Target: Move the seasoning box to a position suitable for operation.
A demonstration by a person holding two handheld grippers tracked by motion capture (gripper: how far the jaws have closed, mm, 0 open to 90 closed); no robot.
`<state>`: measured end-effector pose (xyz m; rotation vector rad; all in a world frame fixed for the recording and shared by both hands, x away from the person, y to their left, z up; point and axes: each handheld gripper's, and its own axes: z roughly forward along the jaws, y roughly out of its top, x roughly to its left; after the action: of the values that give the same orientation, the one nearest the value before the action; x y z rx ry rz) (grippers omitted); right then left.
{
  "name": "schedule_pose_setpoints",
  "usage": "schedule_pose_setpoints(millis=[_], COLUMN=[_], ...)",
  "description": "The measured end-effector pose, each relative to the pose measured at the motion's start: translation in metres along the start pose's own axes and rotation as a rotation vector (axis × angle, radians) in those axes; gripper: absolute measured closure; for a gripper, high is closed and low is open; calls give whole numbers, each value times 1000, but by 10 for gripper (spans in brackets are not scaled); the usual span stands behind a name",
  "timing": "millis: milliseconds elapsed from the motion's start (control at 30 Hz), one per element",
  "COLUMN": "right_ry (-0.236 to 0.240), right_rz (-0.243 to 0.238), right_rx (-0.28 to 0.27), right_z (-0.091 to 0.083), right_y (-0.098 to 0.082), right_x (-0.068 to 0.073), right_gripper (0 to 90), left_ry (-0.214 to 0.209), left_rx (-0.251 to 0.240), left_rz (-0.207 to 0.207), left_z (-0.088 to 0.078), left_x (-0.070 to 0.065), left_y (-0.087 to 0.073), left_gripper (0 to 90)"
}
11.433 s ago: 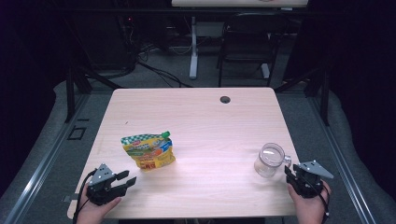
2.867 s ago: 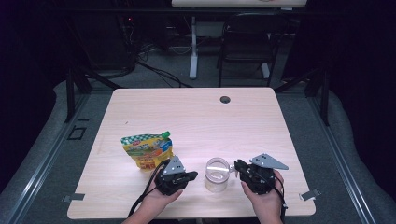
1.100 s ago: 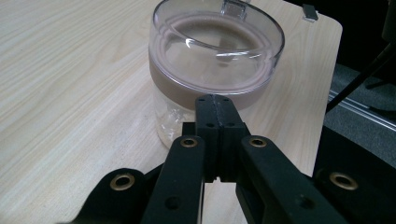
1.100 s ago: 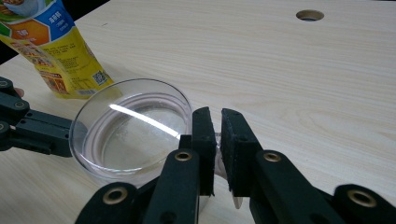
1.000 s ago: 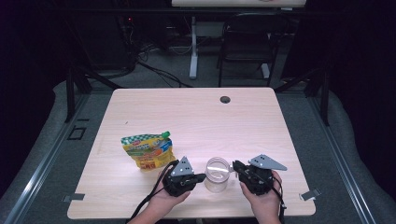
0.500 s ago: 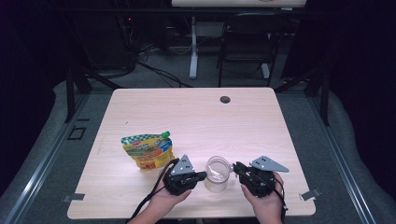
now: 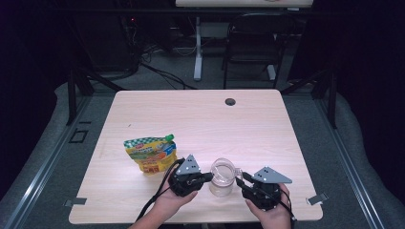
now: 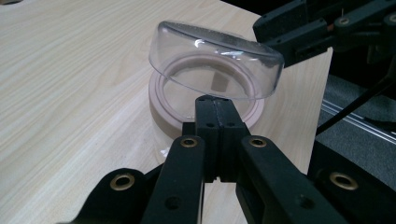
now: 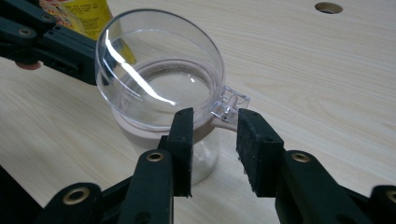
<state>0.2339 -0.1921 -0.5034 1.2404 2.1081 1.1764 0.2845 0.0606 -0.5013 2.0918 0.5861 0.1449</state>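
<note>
A clear jar (image 7: 222, 174) with a pink rim (image 8: 161, 109) stands near the table's front edge between both grippers. Its clear domed lid (image 8: 219, 60) is tilted up on the left gripper's side and hinged at a clear tab (image 9: 229, 105) on the right gripper's side. My left gripper (image 8: 215, 105) is shut, and its tips touch the raised edge of the lid. I see nothing between its jaws. My right gripper (image 9: 212, 135) has just been opening. Its pads (image 9: 182, 135) stand apart on either side of the hinge tab without pressing on it.
A yellow and green spouted pouch (image 7: 150, 153) lies to the left of the jar, close behind the left hand. A round cable hole (image 7: 230, 101) sits at the table's far edge. Chairs and desk legs stand on the floor beyond the table.
The jar came from the right front corner to front centre, and both grippers closed in on it. Over the last second both hands kept still beside the jar.
</note>
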Motion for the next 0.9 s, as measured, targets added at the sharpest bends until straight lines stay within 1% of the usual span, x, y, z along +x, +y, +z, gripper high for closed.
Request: schedule_pose_setpoints(millis=[33,67,100,133,200,367,433,533,633,700,900], right_ry=[3,2,4,6,8,8,5,4,-5,-2,2], right_rz=[-1,-4,1,-8,-14,-39,-51,-54,-72,-83,-82], right_rx=[3,9,5,17,23,44,40,33,22,11,-3], right_z=[-1,-2,-1,-1,-1,4,5,6,6,6,4], right_y=[0,-1,-2,-2,-3,-5,-4,-4,-3,-2,-2], right_x=[0,0,0,1,2,7,9,11,14,16,16], right_gripper=[650,642,633,622,616,576,564,554,552,552,552], left_ry=[0,-2,-4,-1,-5,-8,-8,-3,-4,0,3], left_rx=[-3,-2,-4,-2,-10,-8,-8,-6,-4,-3,9], left_rz=[7,0,5,4,10,14,13,12,5,-5,3], left_z=[0,0,0,0,0,-1,-1,-1,0,1,3], left_x=[0,0,0,-1,-1,-1,-2,-1,0,1,1], left_y=[1,2,3,4,6,10,10,9,7,5,3], left_gripper=[900,900,900,900,900,900,900,900,900,900,900])
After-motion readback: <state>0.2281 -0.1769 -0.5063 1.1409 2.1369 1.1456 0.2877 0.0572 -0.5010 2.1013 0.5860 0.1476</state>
